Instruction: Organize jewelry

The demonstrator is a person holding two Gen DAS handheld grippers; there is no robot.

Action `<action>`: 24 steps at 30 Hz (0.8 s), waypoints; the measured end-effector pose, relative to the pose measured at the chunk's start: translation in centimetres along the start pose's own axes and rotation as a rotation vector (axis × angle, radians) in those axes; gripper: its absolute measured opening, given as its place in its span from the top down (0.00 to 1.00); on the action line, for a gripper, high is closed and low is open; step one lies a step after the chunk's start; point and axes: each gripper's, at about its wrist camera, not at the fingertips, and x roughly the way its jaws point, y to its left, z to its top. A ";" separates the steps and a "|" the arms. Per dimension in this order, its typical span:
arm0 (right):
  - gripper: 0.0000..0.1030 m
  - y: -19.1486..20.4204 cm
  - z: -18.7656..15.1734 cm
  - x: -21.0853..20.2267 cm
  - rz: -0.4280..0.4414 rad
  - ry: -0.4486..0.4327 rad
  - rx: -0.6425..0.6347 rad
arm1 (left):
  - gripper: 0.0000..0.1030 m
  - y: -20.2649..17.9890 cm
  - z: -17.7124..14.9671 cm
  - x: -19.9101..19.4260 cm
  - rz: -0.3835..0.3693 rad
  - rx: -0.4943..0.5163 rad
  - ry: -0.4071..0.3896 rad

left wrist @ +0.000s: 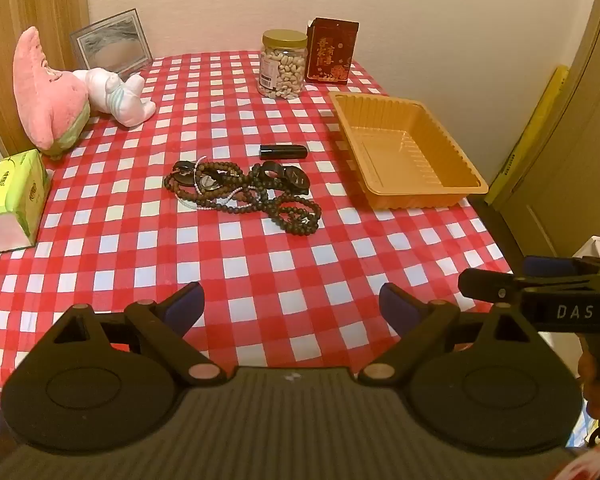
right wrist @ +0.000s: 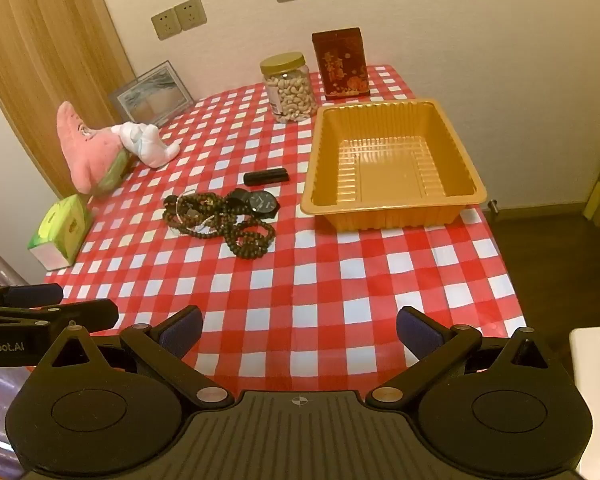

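Your left gripper (left wrist: pixel 291 307) hovers over the near edge of the counter (left wrist: pixel 260 264), covered in red-and-white checked cloth; its jaws stand wide apart and hold nothing. Your right gripper (right wrist: pixel 299 330) hovers alongside, its jaws likewise spread wide and empty, touching nothing. The tangled heap of dark wooden bead strands (left wrist: pixel 240 194) lies on the cloth straight ahead of both pairs of jaws, well apart from them. A black-faced wristwatch (right wrist: pixel 262 202) rests against the heap's right side, and a short black cylindrical tube (left wrist: pixel 283 152) lies just behind it. The empty orange plastic tray (right wrist: pixel 392 160) sits to the right of the heap, nearest your right jaws. A clear jar of cashews with a gold lid (left wrist: pixel 283 65) stands behind the tray.
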 end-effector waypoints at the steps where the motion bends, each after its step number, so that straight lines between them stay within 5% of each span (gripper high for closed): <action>1: 0.00 0.0 0.0 0.0 -0.002 0.003 -0.001 | 0.09 0.0 0.0 0.0 0.000 0.001 0.000; 24: 0.00 -0.1 0.1 0.0 -0.002 -0.011 0.002 | 0.09 0.0 0.0 0.0 -0.005 -0.004 0.000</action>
